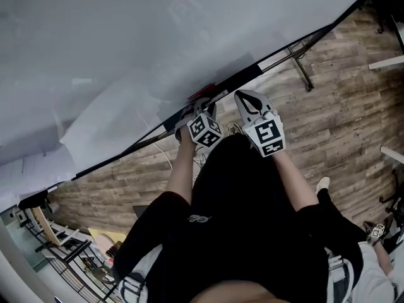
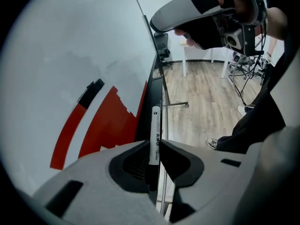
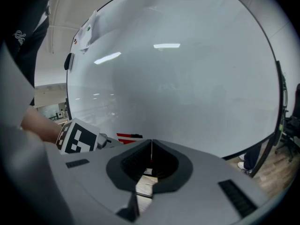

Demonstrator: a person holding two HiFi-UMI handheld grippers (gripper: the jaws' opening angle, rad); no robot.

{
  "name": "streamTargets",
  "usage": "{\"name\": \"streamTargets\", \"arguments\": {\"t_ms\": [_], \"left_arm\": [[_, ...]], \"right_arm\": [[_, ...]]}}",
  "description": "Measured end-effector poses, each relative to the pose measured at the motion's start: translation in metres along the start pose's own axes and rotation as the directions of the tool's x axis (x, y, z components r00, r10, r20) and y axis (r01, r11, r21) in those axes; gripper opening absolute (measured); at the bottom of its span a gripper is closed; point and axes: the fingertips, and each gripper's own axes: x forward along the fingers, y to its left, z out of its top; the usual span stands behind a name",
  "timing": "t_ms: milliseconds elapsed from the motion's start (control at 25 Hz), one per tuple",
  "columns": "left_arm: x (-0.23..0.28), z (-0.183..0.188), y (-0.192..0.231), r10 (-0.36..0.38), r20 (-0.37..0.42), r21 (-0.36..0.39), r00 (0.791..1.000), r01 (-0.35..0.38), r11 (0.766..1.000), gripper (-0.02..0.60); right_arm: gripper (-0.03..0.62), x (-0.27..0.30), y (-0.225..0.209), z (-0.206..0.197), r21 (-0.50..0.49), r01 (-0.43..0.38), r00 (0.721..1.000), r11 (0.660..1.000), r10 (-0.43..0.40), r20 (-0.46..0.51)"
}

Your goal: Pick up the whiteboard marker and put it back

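A white whiteboard marker (image 2: 154, 128) with a black end is clamped in my left gripper (image 2: 154, 144), pointing forward along the whiteboard's dark tray (image 2: 153, 90). In the head view the left gripper (image 1: 201, 108) sits at the tray (image 1: 252, 75) below the whiteboard (image 1: 126, 43), just under a red eraser-like block (image 1: 202, 91). That red, white and black block (image 2: 101, 125) lies against the board left of the marker. My right gripper (image 1: 245, 98) hovers beside the left one, off the tray; its jaws (image 3: 151, 142) are shut with nothing between them.
The wooden floor (image 1: 341, 118) lies below the board, crossed by the stand's metal leg (image 1: 303, 74). An office chair (image 2: 162, 48) and a white table (image 2: 199, 55) stand farther along. The person's dark trousers (image 1: 252, 219) fill the lower head view.
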Motion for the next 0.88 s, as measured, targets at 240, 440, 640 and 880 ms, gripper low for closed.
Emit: {"name": "streamTargets", "arguments": {"t_ms": [240,440,640,880], "left_arm": [[0.0,0.002,-0.001,-0.01,-0.018,0.003,1.0,0.01,1.0,0.067],[0.001,0.001,-0.001,-0.01,-0.035,0.023,0.999,0.011,1.0,0.067],[0.002,0.001,0.0,-0.004,-0.05,0.018,0.999,0.005,1.0,0.069],[0.001,0.001,0.005,0.055,-0.066,-0.009,0.996,-0.056,0.998,0.1]], "right_arm": [[0.003,0.002,0.0,-0.008,0.001,-0.011,1.0,1.0,0.011,-0.016],[0.003,0.002,0.002,-0.007,0.008,-0.021,1.0,1.0,0.021,-0.021],[0.003,-0.001,-0.002,-0.007,0.004,-0.019,1.0,1.0,0.019,-0.023],[0.003,-0.009,-0.005,-0.009,-0.016,-0.03,0.999,0.999,0.029,-0.018]]}}
